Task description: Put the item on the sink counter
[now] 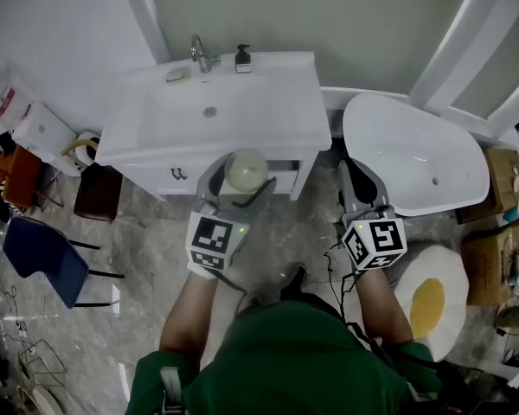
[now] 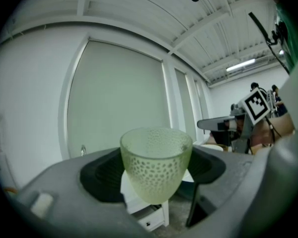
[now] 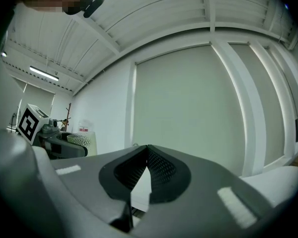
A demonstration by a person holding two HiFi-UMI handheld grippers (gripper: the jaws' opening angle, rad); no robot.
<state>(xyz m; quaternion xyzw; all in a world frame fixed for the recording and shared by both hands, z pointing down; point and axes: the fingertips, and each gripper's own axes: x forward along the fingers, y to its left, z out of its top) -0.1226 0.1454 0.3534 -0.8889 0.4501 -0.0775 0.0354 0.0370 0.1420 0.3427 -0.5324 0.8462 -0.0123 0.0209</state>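
Holding entry: the left gripper has its jaws clamped on a frosted green cup, upright, mouth up, gripped round the lower, narrowing part.

Location: centre of the head view, just below the front edge of the sink counter. The cup is over the floor, not yet on the counter.

Second tool: the right gripper, right of centre near the bathtub, has its jaws pressed together with nothing between them.

Counter contents: basin in the middle; faucet, soap bottle and soap dish along the upper edge. The widest bare area lies at the right.

Hazards, as judged:
- Slipping: the sides taper, so a loosened grip could let the cup drop to the hard floor.
- Knocking: a lift too low would strike the counter's front edge.
- Tipping: the foot looks narrow, so a set-down on the slope of the basin or on the thin front rim could topple it.
- Crowding: a placement too far back could hit the faucet or the bottle.
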